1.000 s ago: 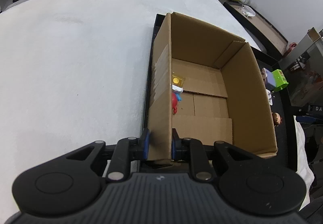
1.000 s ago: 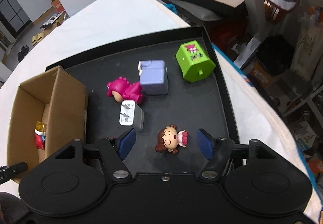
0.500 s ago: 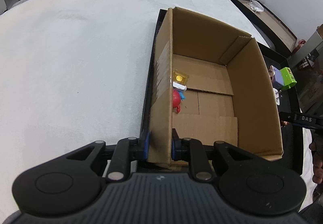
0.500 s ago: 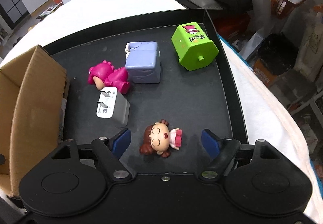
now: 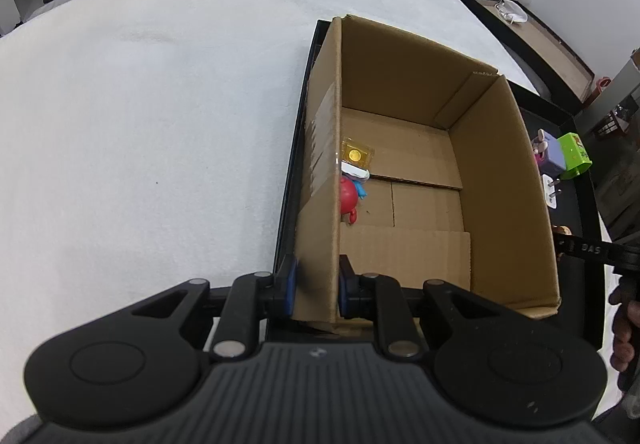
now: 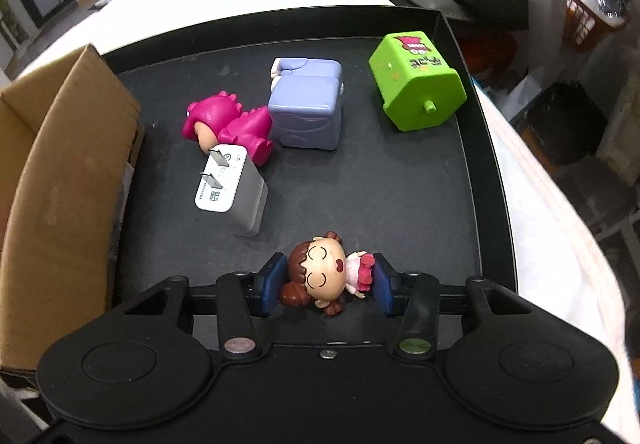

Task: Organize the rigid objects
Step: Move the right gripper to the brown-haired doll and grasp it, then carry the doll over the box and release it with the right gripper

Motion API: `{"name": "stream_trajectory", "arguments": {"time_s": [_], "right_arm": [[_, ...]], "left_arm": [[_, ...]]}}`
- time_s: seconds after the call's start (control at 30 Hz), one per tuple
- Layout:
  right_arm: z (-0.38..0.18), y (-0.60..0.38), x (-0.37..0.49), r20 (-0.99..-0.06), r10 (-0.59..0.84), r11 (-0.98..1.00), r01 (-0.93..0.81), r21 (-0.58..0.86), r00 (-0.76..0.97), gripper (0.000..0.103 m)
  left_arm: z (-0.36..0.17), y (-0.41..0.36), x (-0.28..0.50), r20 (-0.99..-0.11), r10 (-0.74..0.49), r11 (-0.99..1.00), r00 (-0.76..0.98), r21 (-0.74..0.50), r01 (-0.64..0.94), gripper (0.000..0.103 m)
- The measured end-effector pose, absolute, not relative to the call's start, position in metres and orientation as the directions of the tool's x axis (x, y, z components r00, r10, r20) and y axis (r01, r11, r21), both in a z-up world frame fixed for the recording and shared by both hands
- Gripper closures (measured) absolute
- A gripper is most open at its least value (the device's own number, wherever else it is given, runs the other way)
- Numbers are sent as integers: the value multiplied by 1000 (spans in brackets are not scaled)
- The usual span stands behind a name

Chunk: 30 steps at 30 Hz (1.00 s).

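Left wrist view: the left gripper (image 5: 316,286) is clamped on the near left wall of the cardboard box (image 5: 500,180), one pad outside and one inside, so the box is pinned in place on the black tray (image 6: 460,180). Corrugated card is light and bends easily; a pinch low on the wall near the corner, as here, is about the stiffest place to hold it. On the box floor against that wall lie a small yellow case (image 5: 357,156) and, just nearer, a red toy (image 5: 348,198) with a white piece beside it.

In the right wrist view, going left to right across the tray: the box wall, then a white wall charger (image 6: 230,190) lying prongs up, a pink dinosaur figure (image 6: 228,124) touching it, a lilac block toy (image 6: 306,110), and well apart a green hexagonal toy (image 6: 416,82) on its side. Nearest the camera lies the doll figure (image 6: 326,276), on its back across the right gripper (image 6: 328,284), whose pads sit at its hair bun and its skirt; whether they press it yet or only bracket it I cannot tell. The doll looks like hard, glossy plastic, light and rigid but rounded, so it may swivel. Its big head is the broadest, firmest part to squeeze; the thin legs and skirt give poor purchase.
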State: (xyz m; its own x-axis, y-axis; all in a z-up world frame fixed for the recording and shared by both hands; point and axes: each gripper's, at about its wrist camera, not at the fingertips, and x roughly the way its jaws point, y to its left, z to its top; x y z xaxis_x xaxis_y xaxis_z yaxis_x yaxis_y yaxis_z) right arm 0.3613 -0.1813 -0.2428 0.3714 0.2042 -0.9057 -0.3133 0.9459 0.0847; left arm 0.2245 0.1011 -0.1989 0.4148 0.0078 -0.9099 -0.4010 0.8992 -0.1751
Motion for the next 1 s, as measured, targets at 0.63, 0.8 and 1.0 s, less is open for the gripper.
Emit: {"name": "stream_trajectory", "arguments": {"time_s": [0.63, 0.8, 1.0], "right_arm": [[-188, -169, 337, -873, 168, 920, -390, -28, 459, 60], [-171, -163, 334, -869, 162, 926, -376, -30, 467, 60], [-149, -148, 332, -864, 170, 931, -366, -17, 474, 60]], "left_arm": [[-201, 109, 216, -893, -55, 904, 447, -234, -357, 84], [-202, 112, 216, -891, -64, 899, 449, -247, -361, 84], [-204, 118, 216, -886, -89, 893, 456, -274, -357, 84]]}}
